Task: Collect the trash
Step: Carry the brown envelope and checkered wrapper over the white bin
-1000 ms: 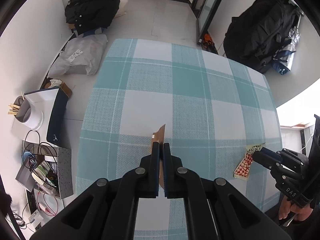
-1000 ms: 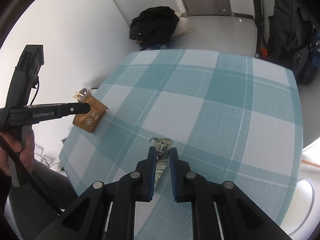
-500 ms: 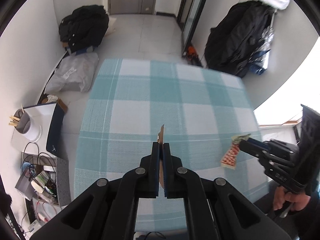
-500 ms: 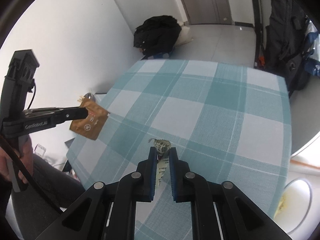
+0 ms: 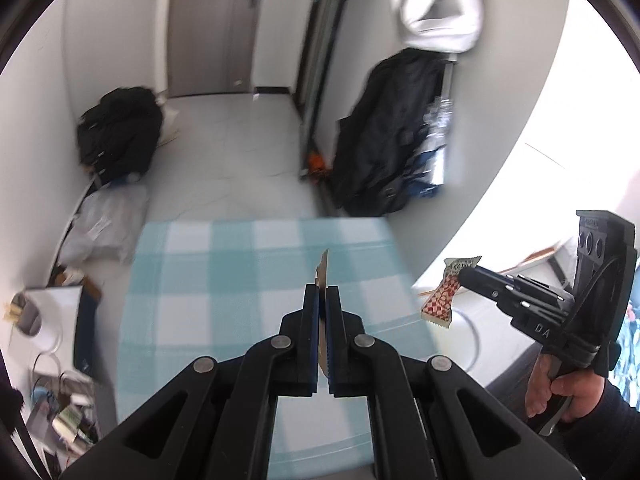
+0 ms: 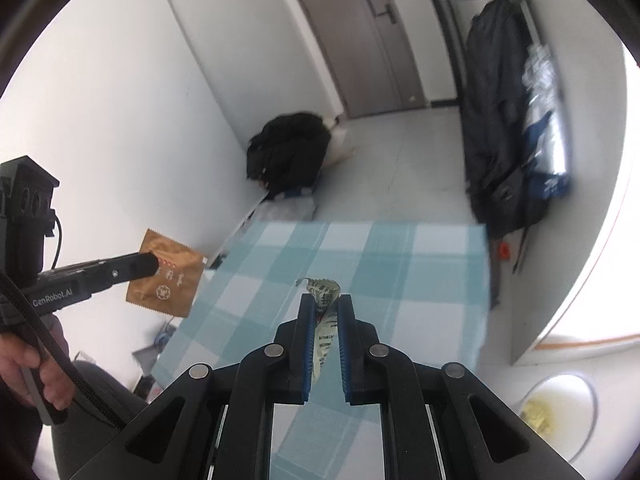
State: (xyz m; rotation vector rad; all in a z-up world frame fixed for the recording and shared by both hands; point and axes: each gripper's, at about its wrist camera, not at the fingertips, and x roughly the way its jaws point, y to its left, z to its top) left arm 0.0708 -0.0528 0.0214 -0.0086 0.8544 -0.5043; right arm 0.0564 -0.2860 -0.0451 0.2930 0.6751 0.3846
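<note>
My left gripper (image 5: 323, 294) is shut on a flat brown packet (image 5: 322, 270), seen edge-on in the left wrist view and broadside as a brown packet (image 6: 167, 276) in the right wrist view, where the left gripper (image 6: 150, 264) hangs past the table's left edge. My right gripper (image 6: 324, 304) is shut on a crumpled wrapper (image 6: 323, 312). In the left wrist view that red-checked wrapper (image 5: 442, 300) dangles from the right gripper (image 5: 464, 276) beyond the table's right side. Both are lifted above the teal checked tablecloth (image 5: 224, 292).
A white bin (image 6: 556, 408) with yellowish scraps stands on the floor at the lower right. Dark coats (image 5: 384, 136) hang at the right wall, a black bag (image 5: 120, 132) lies at the left. Clutter and a white container (image 5: 36, 316) sit left of the table.
Both grippers have risen from the tablecloth with their pieces and tilted up, so the table looks smaller and more of the room shows. The right gripper has drifted off past the table's right edge.
</note>
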